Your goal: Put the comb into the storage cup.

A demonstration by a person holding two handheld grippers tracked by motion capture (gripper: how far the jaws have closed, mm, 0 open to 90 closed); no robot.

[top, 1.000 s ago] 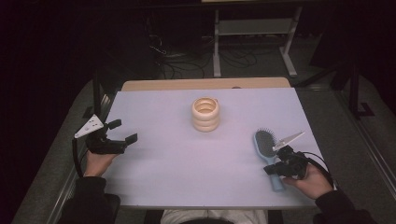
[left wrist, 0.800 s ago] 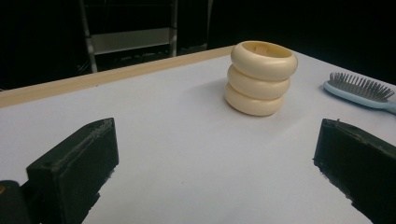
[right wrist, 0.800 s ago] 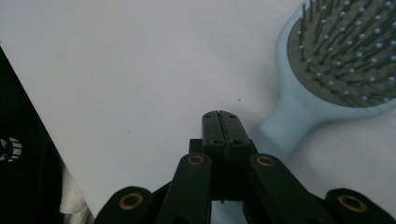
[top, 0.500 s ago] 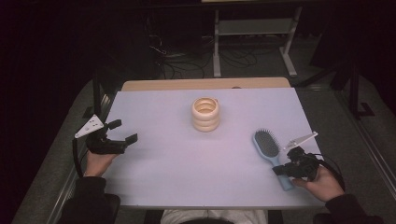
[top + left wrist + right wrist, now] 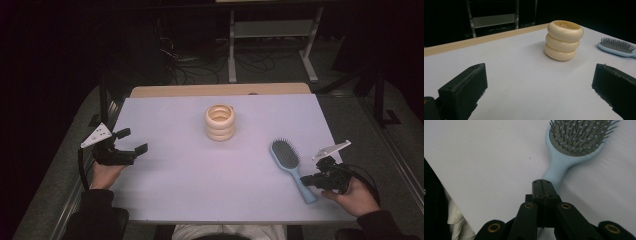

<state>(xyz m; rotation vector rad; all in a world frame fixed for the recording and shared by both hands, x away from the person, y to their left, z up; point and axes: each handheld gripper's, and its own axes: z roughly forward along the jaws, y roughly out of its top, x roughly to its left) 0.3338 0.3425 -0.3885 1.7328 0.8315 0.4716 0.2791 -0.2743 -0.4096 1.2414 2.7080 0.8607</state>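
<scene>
A light blue hairbrush (image 5: 286, 158) lies bristles up on the right of the white table (image 5: 185, 185), its handle pointing toward the person. My right gripper (image 5: 306, 181) is shut with its jaws pressed together, their tip over the handle (image 5: 554, 173) of the hairbrush (image 5: 576, 142); the handle passes beneath them, not between them. My right gripper (image 5: 542, 185) holds nothing. A cream stack of three rings (image 5: 220, 121) stands upright at the table's centre back. My left gripper (image 5: 133, 140) hovers open at the left edge, aimed at the ring stack (image 5: 564, 40), nothing between its jaws (image 5: 540, 75).
The brush head (image 5: 616, 46) lies to the right of the rings. A wooden strip (image 5: 220, 90) runs along the table's far edge. Beyond it are a dark floor with cables and a metal stand (image 5: 270, 30). White cloth (image 5: 456, 225) shows past the near edge.
My right hand has slid to the right along the near side, from over the brush handle's middle toward its end. The brush, the rings and the left gripper have stayed put.
</scene>
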